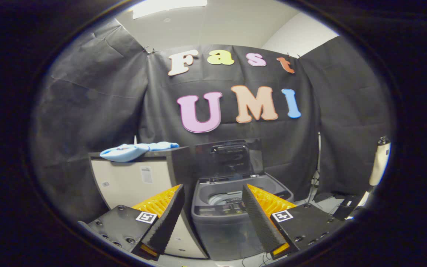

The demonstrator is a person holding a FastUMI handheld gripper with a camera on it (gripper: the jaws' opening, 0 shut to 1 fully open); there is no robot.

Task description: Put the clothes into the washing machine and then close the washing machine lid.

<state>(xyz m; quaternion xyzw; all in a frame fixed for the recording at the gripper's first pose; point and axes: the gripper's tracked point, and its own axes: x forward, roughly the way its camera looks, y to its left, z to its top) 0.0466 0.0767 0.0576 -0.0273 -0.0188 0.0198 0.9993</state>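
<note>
A small grey top-loading washing machine point(224, 222) stands beyond my fingers, seen in the gap between them. Its dark lid point(229, 157) is raised upright at the back, and the drum opening point(225, 198) shows below it. A light blue piece of clothing point(135, 150) lies bunched on top of a beige cabinet point(132, 181) just left of the machine, beyond my left finger. My gripper point(211, 215) is open, with nothing between its fingers, held well short of both the machine and the cloth.
The cabinet's dark top edge point(158, 152) stands higher than the washer's rim. A white bottle-like object point(380, 163) stands far right, with a small dark box point(347, 207) and cables on the floor near it. Black cloth walls close the booth behind.
</note>
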